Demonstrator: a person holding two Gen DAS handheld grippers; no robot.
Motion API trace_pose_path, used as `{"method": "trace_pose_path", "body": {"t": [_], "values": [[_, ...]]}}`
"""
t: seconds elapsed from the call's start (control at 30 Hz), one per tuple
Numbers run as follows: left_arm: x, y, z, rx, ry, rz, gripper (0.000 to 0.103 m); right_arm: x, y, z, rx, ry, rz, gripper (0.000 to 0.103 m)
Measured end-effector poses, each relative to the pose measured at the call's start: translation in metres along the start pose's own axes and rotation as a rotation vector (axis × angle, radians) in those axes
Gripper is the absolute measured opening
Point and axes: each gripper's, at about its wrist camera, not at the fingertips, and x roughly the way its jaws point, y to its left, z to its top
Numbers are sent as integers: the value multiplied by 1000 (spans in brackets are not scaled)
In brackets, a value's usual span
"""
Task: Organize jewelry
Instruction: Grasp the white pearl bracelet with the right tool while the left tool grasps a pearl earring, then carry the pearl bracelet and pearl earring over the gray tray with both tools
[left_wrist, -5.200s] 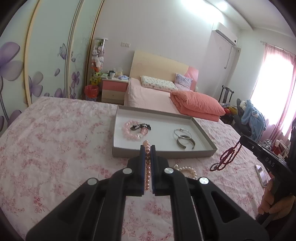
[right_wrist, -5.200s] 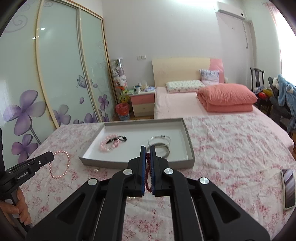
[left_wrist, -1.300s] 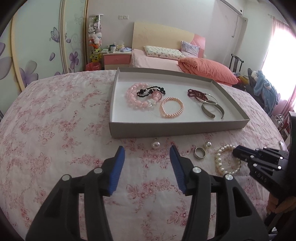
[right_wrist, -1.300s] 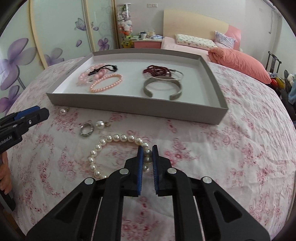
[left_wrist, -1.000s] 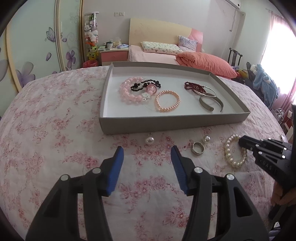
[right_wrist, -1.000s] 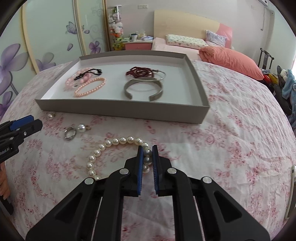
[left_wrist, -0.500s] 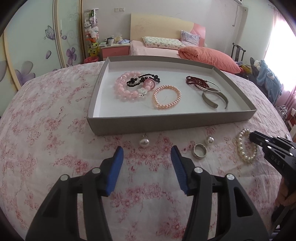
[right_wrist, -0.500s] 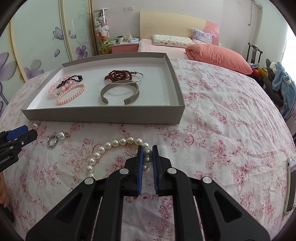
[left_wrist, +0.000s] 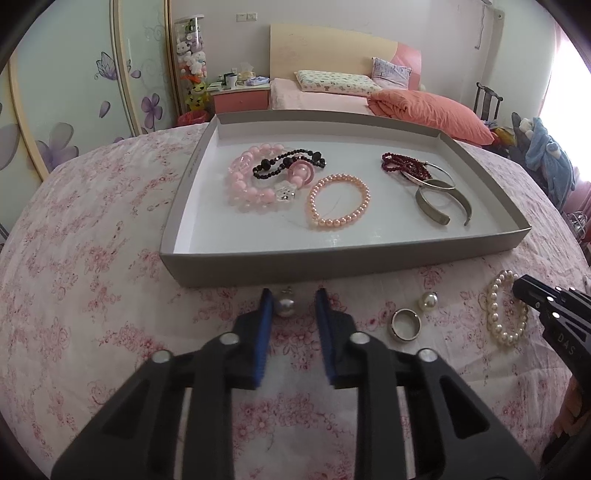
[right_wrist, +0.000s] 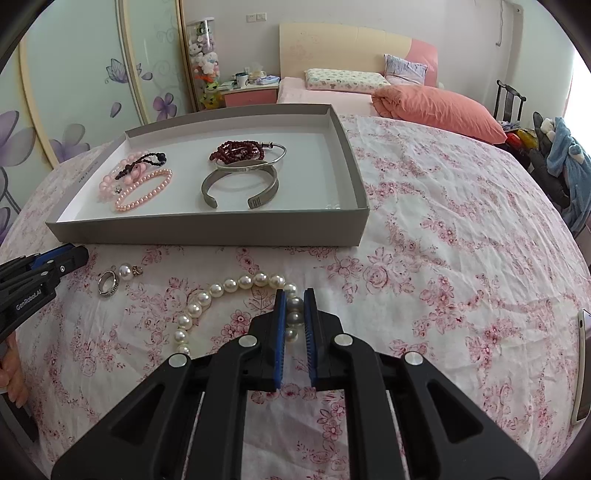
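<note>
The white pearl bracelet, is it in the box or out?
Out. The white pearl bracelet lies on the floral bedspread, in front of the grey box.

Bright bedroom: pink bed (left_wrist: 332, 99), floral wardrobe doors (left_wrist: 74, 92), sunlit window (left_wrist: 565, 74) at right

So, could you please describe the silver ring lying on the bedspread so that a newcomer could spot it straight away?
Start at the grey tray on the floral bedspread and look just in front of its near wall. Three small pieces lie there in a row: a loose pearl, the silver ring, and a second pearl. The ring is the only plain metal band, open through its middle.
</note>
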Motion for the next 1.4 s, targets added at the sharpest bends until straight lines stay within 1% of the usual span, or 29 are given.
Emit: {"method": "trace_pose_path", "body": {"t": [0.07,0.37,0.5,0.67,0.87,1.07,1.4], "values": [[0,0,0,0,0,1,14,0,0,0,1,0,1,11],[-6,7,-6,-14,-2,-12,14,0,0,0,7,0,6,11],[-13,16,-12,-34,1,-15,14,-3,-2,-1,33,-7,32,10],[-24,29,-18,-66,-19,-11,14,-15,2,-2,40,-47,68,10],[-40,36,-23,-83,-63,-11,14,-36,13,3,33,-116,119,10],[-54,36,-24,-80,-106,-17,14,-55,26,7,17,-171,166,10],[-71,30,-25,-76,-162,-28,14,-71,35,10,4,-218,196,10]]}}
